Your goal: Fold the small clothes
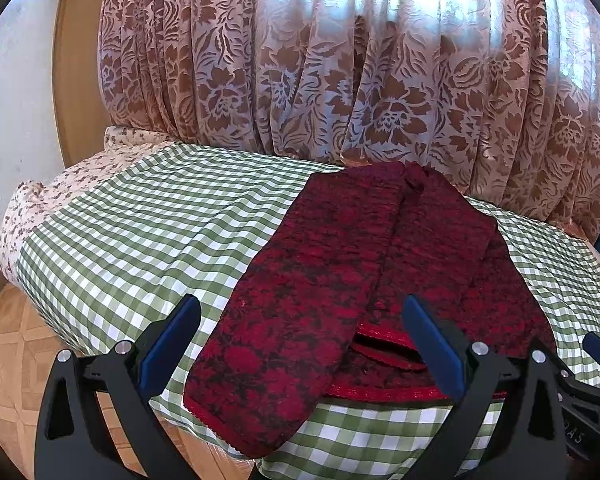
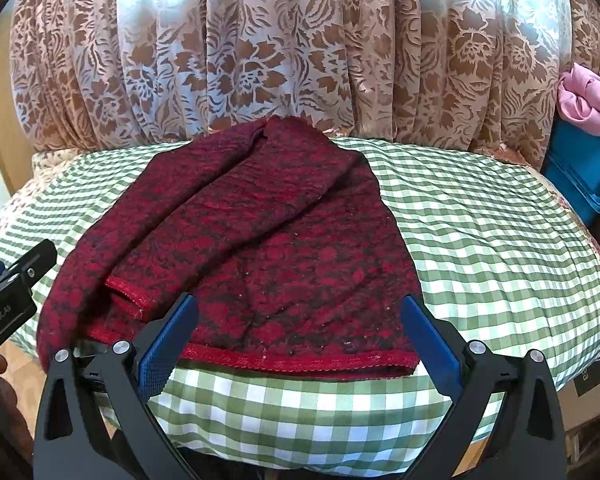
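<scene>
A dark red patterned knit garment (image 1: 340, 280) lies flat on the green-and-white checked cover (image 1: 140, 232), its sleeves folded in over the body and its red hem toward me. It also shows in the right wrist view (image 2: 268, 248). My left gripper (image 1: 300, 312) is open and empty, just above the garment's near left sleeve. My right gripper (image 2: 300, 312) is open and empty, over the garment's near hem. The right gripper shows at the right edge of the left wrist view (image 1: 596, 364); the left gripper shows at the left edge of the right wrist view (image 2: 8, 284).
A brown floral curtain (image 1: 340, 60) hangs right behind the checked cover (image 2: 480, 240). A floral quilt (image 1: 32, 208) lies under the cover at the left. A blue bin (image 2: 580, 176) holding pink cloth (image 2: 588, 100) stands at the right. Wooden floor (image 1: 16, 352) lies below left.
</scene>
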### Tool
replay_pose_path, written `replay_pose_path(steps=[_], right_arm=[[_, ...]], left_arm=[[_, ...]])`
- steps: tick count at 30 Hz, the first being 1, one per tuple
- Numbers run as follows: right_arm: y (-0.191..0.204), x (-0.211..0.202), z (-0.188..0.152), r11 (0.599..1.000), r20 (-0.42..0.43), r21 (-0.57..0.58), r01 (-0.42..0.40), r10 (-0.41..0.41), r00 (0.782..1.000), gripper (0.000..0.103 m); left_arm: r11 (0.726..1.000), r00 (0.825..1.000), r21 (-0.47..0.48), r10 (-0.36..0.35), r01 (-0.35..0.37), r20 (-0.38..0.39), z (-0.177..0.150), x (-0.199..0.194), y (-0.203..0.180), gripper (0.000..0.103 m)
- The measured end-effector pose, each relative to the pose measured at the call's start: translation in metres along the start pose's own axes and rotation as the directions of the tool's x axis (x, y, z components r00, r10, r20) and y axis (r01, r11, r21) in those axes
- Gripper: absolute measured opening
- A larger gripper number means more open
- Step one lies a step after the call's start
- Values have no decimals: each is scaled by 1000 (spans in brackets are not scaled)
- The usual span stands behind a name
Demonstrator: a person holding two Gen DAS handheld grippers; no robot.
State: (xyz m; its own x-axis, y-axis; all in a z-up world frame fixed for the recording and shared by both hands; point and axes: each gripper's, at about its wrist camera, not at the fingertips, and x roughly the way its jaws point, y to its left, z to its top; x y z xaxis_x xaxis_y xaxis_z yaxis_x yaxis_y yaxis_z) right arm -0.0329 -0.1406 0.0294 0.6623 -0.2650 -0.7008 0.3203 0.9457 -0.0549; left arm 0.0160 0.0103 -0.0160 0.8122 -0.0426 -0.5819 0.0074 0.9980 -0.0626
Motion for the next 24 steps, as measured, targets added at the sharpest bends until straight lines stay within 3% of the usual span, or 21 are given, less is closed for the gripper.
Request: replay_pose_path(steps=[24], right_arm=[[8, -6, -1, 1000, 18, -24, -6, 6, 1000, 100]], left_arm=[[1000, 1000, 5, 1, -1, 3, 0, -2, 0, 101]])
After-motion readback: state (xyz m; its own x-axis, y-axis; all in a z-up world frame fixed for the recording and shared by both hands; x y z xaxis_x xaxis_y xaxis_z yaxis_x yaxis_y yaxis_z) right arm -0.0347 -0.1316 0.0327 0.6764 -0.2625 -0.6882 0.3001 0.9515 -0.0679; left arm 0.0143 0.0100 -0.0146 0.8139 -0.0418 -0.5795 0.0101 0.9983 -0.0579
